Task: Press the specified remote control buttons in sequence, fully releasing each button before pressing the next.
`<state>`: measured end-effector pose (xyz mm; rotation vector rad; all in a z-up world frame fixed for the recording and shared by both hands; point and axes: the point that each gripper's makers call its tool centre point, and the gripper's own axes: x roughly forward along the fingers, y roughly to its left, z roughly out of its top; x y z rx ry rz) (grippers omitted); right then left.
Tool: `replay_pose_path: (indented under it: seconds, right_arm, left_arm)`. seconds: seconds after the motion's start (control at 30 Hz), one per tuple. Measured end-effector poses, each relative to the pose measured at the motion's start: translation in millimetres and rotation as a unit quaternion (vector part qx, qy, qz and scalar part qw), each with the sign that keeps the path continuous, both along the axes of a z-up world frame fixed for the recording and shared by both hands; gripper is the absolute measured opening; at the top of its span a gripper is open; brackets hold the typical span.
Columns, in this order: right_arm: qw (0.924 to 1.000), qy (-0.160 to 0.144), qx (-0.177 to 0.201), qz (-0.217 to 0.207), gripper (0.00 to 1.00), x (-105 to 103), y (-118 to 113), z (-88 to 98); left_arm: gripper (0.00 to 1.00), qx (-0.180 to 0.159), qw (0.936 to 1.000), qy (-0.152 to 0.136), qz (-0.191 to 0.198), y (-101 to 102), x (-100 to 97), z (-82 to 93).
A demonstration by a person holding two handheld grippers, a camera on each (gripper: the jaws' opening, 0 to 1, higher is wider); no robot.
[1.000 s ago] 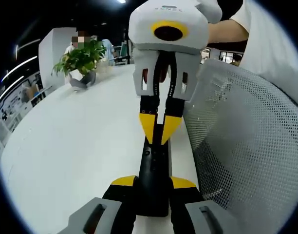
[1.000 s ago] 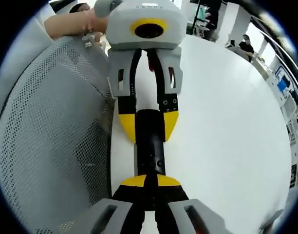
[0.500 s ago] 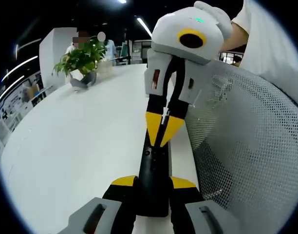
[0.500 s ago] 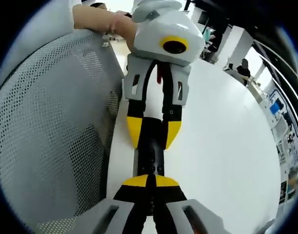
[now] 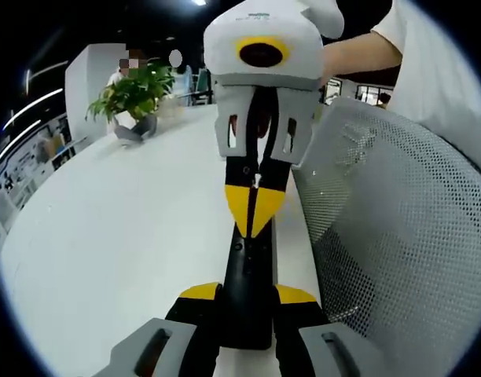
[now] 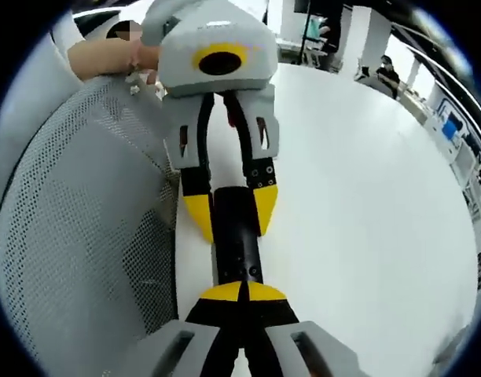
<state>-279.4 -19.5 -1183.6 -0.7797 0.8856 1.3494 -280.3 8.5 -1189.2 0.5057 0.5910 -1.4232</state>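
Note:
A slim black remote (image 5: 248, 263) lies lengthwise over the white table's edge. My left gripper (image 5: 247, 294) is shut on it, with one yellow fingertip on either side of its near end. In the left gripper view my right gripper (image 5: 254, 216) comes down from above, shut, its joined yellow tips resting on the remote's far part beside a small button. In the right gripper view the right gripper (image 6: 240, 292) has its tips together on the remote (image 6: 237, 243). Beyond them the left gripper (image 6: 231, 214) clamps the remote's other end.
A grey mesh chair back (image 5: 398, 236) stands close along one side of the remote, also the chair back (image 6: 83, 236). The white table (image 5: 123, 228) spreads wide on the other side. A potted plant (image 5: 133, 94) and seated people are far back. A person's forearm (image 5: 358, 51) holds the right gripper.
My right gripper tilted sideways half a second ago and now stands straight over the remote again, its tips drawn fully together. The left gripper still grips the remote in the same place.

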Motion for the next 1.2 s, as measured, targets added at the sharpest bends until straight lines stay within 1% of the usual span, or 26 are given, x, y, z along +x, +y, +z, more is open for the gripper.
replay_pose_path:
  seconds: [0.1, 0.13, 0.2, 0.27, 0.37, 0.47, 0.5, 0.53, 0.57, 0.6, 0.63, 0.67, 0.7, 0.77, 0.83, 0.87, 0.9, 0.97, 1.03, 1.13, 1.2]
  right_arm:
    - [0.9999, -0.005, 0.015, 0.001, 0.00, -2.7, -2.2, 1.2]
    - [0.9997, -0.003, 0.025, -0.006, 0.00, -2.4, -2.9, 2.0]
    - [0.9992, 0.011, 0.033, -0.018, 0.00, -2.7, -4.3, 2.3]
    - [0.9992, 0.018, 0.028, -0.024, 0.00, -2.1, -8.8, 1.9]
    - [0.9993, 0.015, 0.023, -0.024, 0.00, -3.5, -12.5, 1.3]
    - [0.9992, 0.011, 0.022, -0.030, 0.00, -3.2, -11.5, 0.7]
    - [0.9991, 0.011, 0.018, -0.036, 0.00, -2.9, -10.9, 0.5]
    - [0.9996, -0.001, -0.004, -0.030, 0.00, -2.5, -12.5, -0.1]
    - [0.9997, -0.011, -0.017, -0.013, 0.00, -2.2, -12.9, -0.1]
    - [0.9982, -0.030, -0.050, 0.013, 0.00, -3.4, -11.7, -1.1]
    - [0.9972, -0.033, -0.065, 0.014, 0.00, -3.4, -10.3, -1.6]
    - [0.9966, -0.019, -0.078, -0.017, 0.00, -3.3, -10.3, -2.3]
    - [0.9963, -0.013, -0.079, -0.031, 0.00, -2.5, -9.9, -2.9]
    - [0.9969, -0.009, -0.070, -0.034, 0.00, -0.5, -10.7, -2.6]
    - [0.9985, 0.002, -0.039, -0.040, 0.00, -1.3, -11.4, -1.8]
    - [0.9985, 0.015, -0.018, -0.049, 0.00, -1.9, -11.6, -0.4]
    - [0.9984, 0.020, -0.012, -0.052, 0.00, -2.1, -11.6, -0.1]
    - [0.9953, 0.047, 0.016, -0.083, 0.00, -2.1, -12.2, 1.3]
    - [0.9908, 0.067, 0.029, -0.114, 0.00, -1.8, -13.6, 1.5]
    - [0.9922, 0.060, 0.027, -0.106, 0.00, -2.6, -14.4, 1.5]
    - [0.9940, 0.049, 0.018, -0.096, 0.00, -3.9, -15.9, 1.7]
  left_arm:
    - [0.25, 0.001, 1.0000, -0.001, -0.001, 0.0, -0.1, 0.3]
    - [0.25, 0.001, 1.0000, -0.001, -0.001, 0.1, -0.2, 0.2]
    - [0.25, -0.002, 1.0000, 0.002, 0.007, -0.2, -0.5, 0.4]
    - [0.25, -0.001, 1.0000, 0.003, 0.008, -0.1, -0.7, 0.2]
    - [0.25, -0.003, 1.0000, 0.005, 0.006, 0.1, -0.5, 0.3]
    - [0.25, -0.003, 1.0000, 0.005, 0.006, 0.0, -0.5, 0.1]
    - [0.25, -0.003, 1.0000, 0.005, 0.007, 0.0, -0.5, 0.0]
    - [0.25, -0.003, 0.9999, 0.005, 0.009, 0.0, -0.5, 0.0]
    - [0.25, -0.003, 0.9999, 0.005, 0.010, 0.0, -0.6, 0.0]
    - [0.25, -0.003, 0.9999, 0.005, 0.010, 0.2, -0.7, -0.1]
    - [0.25, -0.004, 0.9999, 0.006, 0.011, 0.1, -0.8, -0.1]
    - [0.25, -0.004, 0.9999, 0.006, 0.011, 0.2, -0.8, 0.0]
    - [0.25, -0.004, 0.9999, 0.006, 0.010, 0.1, -0.7, 0.0]
    - [0.25, -0.003, 0.9999, 0.006, 0.009, 0.2, -0.7, 0.0]
    - [0.25, -0.003, 1.0000, 0.005, 0.008, 0.1, -0.8, 0.0]
    - [0.25, -0.002, 1.0000, 0.004, 0.008, 0.0, -0.8, -0.1]
    - [0.25, -0.002, 1.0000, 0.003, 0.008, 0.0, -0.8, -0.2]
    - [0.25, -0.003, 0.9999, 0.003, 0.011, 0.0, -1.6, 0.2]
    - [0.25, -0.003, 0.9999, 0.005, 0.011, 0.6, -2.5, 0.3]
    - [0.25, -0.005, 0.9999, 0.005, 0.010, 0.8, -2.4, 0.5]
    - [0.25, -0.005, 0.9999, 0.005, 0.010, 0.7, -2.3, 0.5]
